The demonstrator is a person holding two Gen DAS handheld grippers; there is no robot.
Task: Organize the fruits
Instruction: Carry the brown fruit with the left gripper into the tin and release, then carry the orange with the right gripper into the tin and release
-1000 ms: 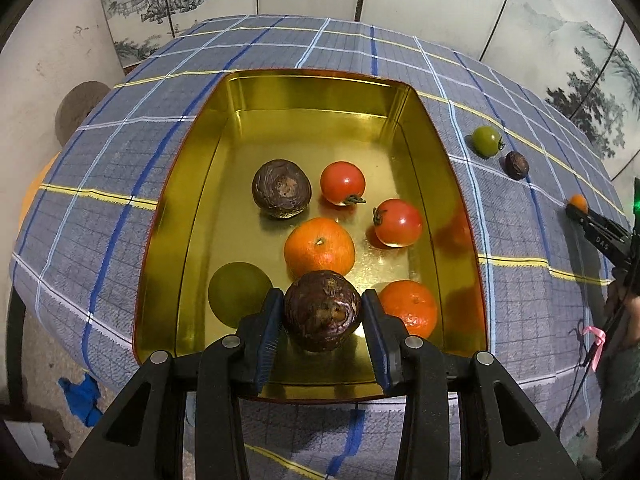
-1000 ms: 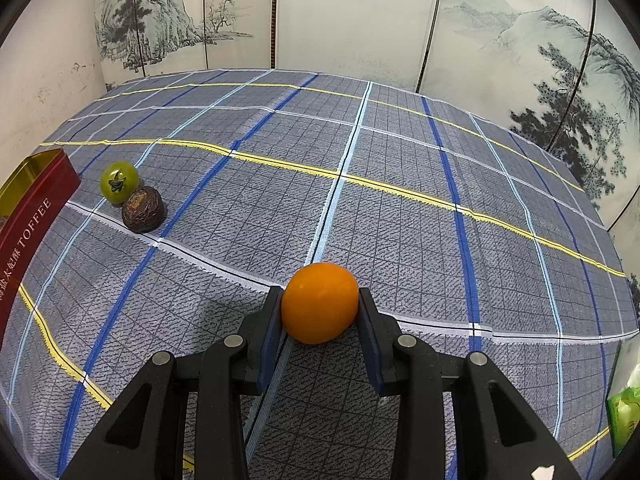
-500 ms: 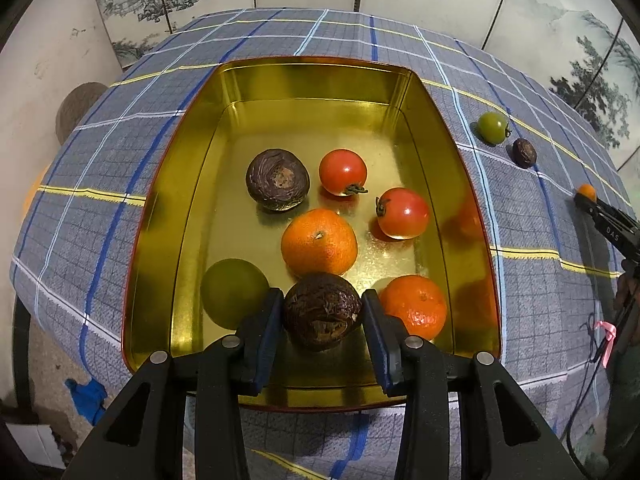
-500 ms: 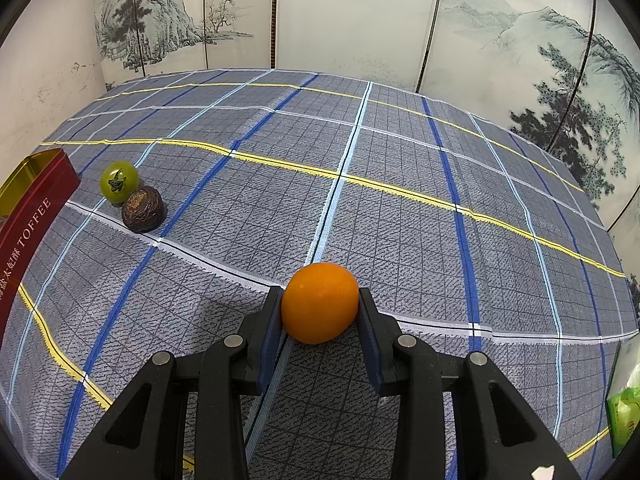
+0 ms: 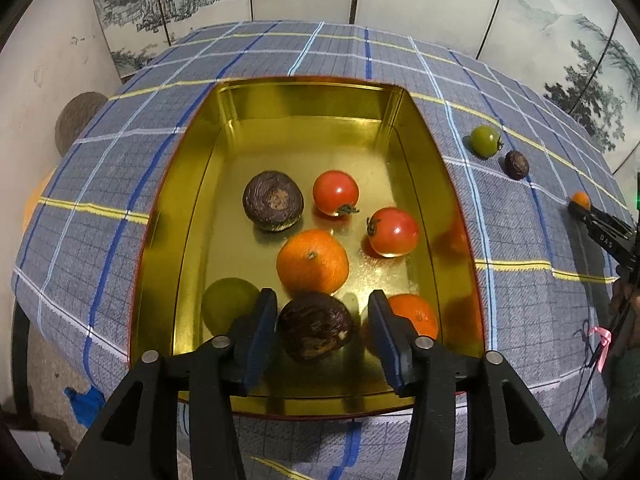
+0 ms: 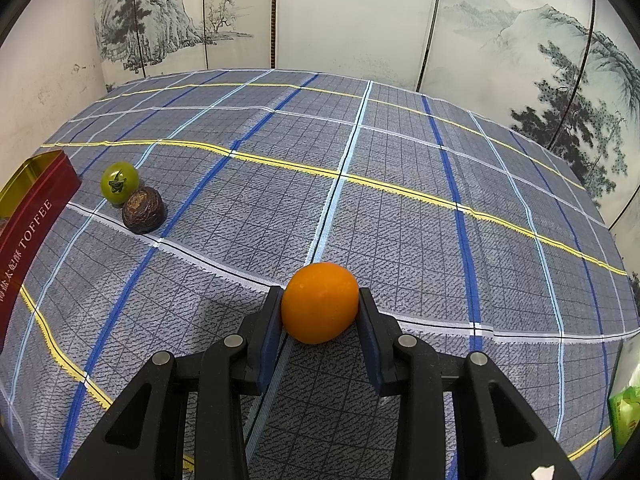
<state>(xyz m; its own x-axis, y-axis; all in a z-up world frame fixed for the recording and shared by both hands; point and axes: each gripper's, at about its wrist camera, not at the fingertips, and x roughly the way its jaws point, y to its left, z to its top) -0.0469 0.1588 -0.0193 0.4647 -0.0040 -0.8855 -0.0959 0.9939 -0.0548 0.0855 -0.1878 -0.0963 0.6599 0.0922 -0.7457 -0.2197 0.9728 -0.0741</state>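
A gold tin (image 5: 304, 104) holds a dark wrinkled fruit (image 5: 273, 201), two red tomatoes (image 5: 335, 193), two oranges (image 5: 312, 262) and a green fruit (image 5: 228, 304). My left gripper (image 5: 322, 320) hangs over the tin's near end with its jaws opening. A second dark fruit (image 5: 316, 326) lies between them, with a gap showing at the right pad. My right gripper (image 6: 320, 312) is shut on a small orange fruit (image 6: 320, 302) just above the checked cloth. A green tomato (image 6: 119, 182) and a small dark fruit (image 6: 143, 209) sit together on the cloth beside the tin (image 6: 36, 208).
The tin's red outer wall reads TOFFEE in the right wrist view. A green packet (image 6: 624, 416) lies at the cloth's right edge. Painted screen panels (image 6: 360, 20) stand behind the table. In the left wrist view the right gripper (image 5: 580, 204) shows at far right.
The left jaws have spread apart and let go of the dark fruit, which now sits lower in the tin. The right gripper and its orange fruit have not moved.
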